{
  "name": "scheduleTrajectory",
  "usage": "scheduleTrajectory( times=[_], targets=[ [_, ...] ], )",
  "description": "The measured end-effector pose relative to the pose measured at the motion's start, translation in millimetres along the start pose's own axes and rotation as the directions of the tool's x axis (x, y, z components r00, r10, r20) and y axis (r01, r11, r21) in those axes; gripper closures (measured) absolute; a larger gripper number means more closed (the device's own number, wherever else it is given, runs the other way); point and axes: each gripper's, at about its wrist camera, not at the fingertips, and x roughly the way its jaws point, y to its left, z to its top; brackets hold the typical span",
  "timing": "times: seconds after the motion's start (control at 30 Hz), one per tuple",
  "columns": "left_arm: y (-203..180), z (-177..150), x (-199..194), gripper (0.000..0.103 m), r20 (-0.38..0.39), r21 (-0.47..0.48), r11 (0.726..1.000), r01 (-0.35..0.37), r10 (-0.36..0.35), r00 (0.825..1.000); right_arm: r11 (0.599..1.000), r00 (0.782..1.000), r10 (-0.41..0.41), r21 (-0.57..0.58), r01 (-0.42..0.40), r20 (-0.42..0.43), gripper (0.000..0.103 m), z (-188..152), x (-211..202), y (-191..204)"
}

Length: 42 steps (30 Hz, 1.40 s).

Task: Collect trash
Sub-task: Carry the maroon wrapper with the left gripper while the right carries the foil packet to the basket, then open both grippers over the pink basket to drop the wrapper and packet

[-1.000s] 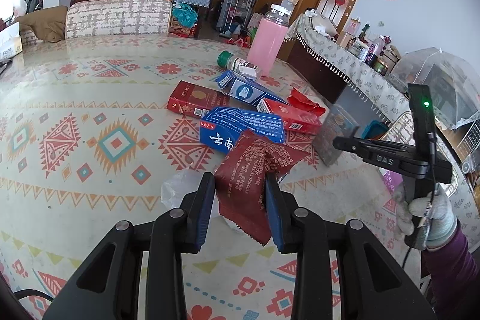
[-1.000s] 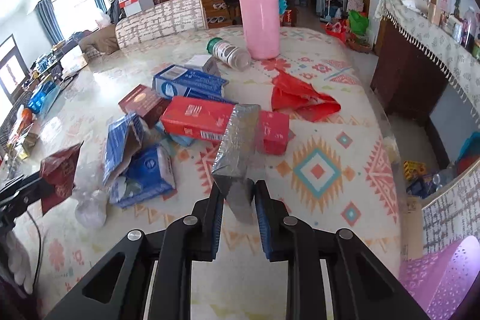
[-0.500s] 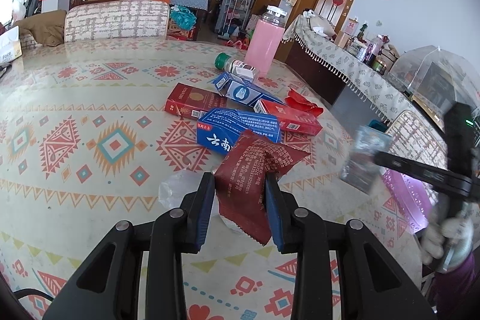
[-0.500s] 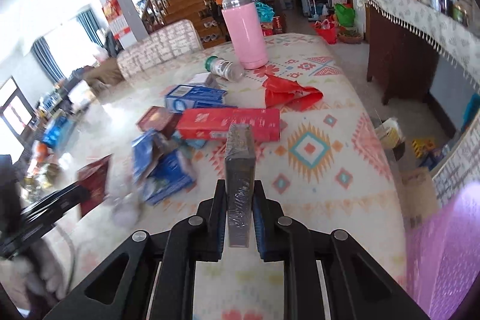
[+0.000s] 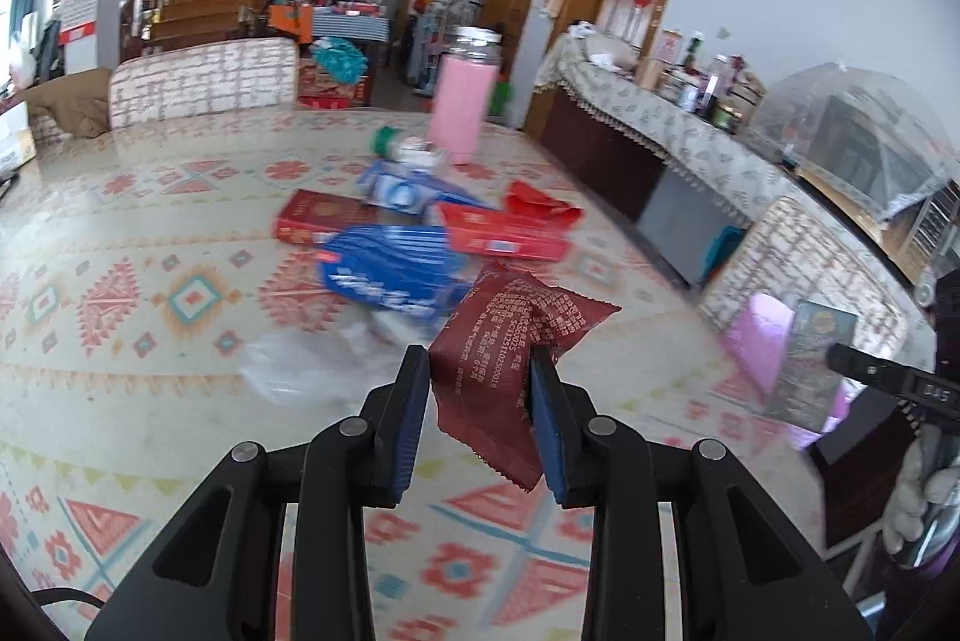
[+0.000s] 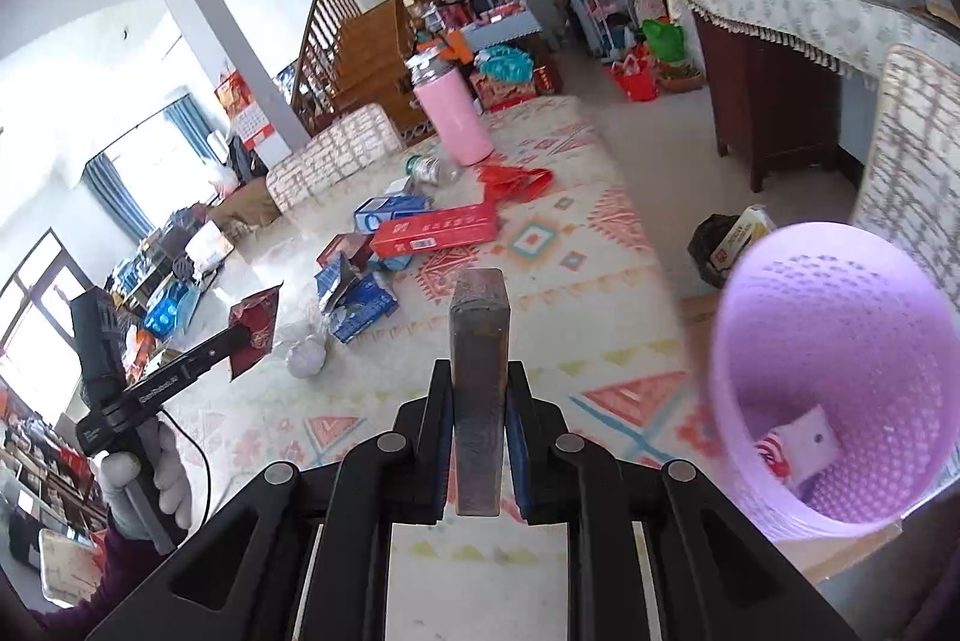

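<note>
Right gripper (image 6: 477, 437) jaws are clamped on a grey wrapped pack (image 6: 478, 341), held upright near the purple bin (image 6: 840, 281), probably for dropping in. Left gripper (image 5: 480, 425) pinches a dark-red wrapper (image 5: 510, 335) above the table (image 5: 120, 401), far left of the bin.

We see our left gripper (image 5: 480, 422) clamped on a dark red wrapper (image 5: 507, 362), held above the patterned table (image 5: 120, 293). Beyond it lie a blue box (image 5: 390, 266), a dark red box (image 5: 318, 224), a long red box (image 5: 504, 236) and a clear plastic bag (image 5: 300, 359). A pink jar (image 5: 462, 104) stands farther back. At far right, our right gripper (image 5: 840, 362) holds a grey foil packet (image 5: 807, 365).
</note>
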Motion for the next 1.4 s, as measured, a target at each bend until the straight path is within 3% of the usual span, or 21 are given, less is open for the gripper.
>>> scheduleTrajectory(
  times=[0.27,0.47,0.73,0.9,0.97,1.07,1.13,1.23,1.4],
  targets=[
    [-73.2,12.1,13.1,0.071,-0.057,0.046,0.988,0.146,-0.143,0.988,0.997,0.996,-0.048,0.067,0.043,0.077,0.086,-6.6,-42.8,-44.6],
    [-148.5,25.1,43.6,0.071,-0.121,0.103,0.957,0.272,-0.259,0.958,0.989,0.983,-0.122,0.104,0.109,0.134,0.086,-5.7,-76.8,-79.4],
    [-245.2,34.4,91.8,0.071,-0.199,0.167,0.91,0.379,-0.346,0.917,0.97,0.966,-0.205,0.161,0.18,0.154,0.086,-3.5,-94.8,-124.0],
    [-288.7,34.7,119.8,0.071,-0.241,0.201,0.893,0.403,-0.354,0.904,0.957,0.954,-0.261,0.17,0.235,0.149,0.086,-4.4,-92.8,-140.3],
    [-297.6,32.4,130.2,0.071,-0.257,0.211,0.893,0.397,-0.342,0.904,0.953,0.951,-0.273,0.177,0.246,0.143,0.086,-5.8,-90.1,-147.5],
    [-300.9,31.6,142.2,0.068,-0.249,0.222,0.908,0.356,-0.3,0.921,0.948,0.95,-0.281,0.192,0.253,0.133,0.086,-6.4,-85.3,-157.6],
    [-298.4,32.7,147.0,0.051,-0.255,0.205,0.914,0.35,-0.295,0.921,0.945,0.95,-0.283,0.208,0.253,0.134,0.083,-7.3,-83.4,-161.9],
    [-289.9,32.7,141.7,0.043,-0.24,0.183,0.92,0.348,-0.301,0.923,0.941,0.952,-0.276,0.24,0.239,0.134,0.08,-8.9,-81.7,-169.3],
    [-272.6,29.4,119.8,0.035,-0.216,0.184,0.925,0.332,-0.291,0.932,0.941,0.949,-0.278,0.242,0.237,0.15,0.06,-10.6,-83.7,-166.1]
  ],
)
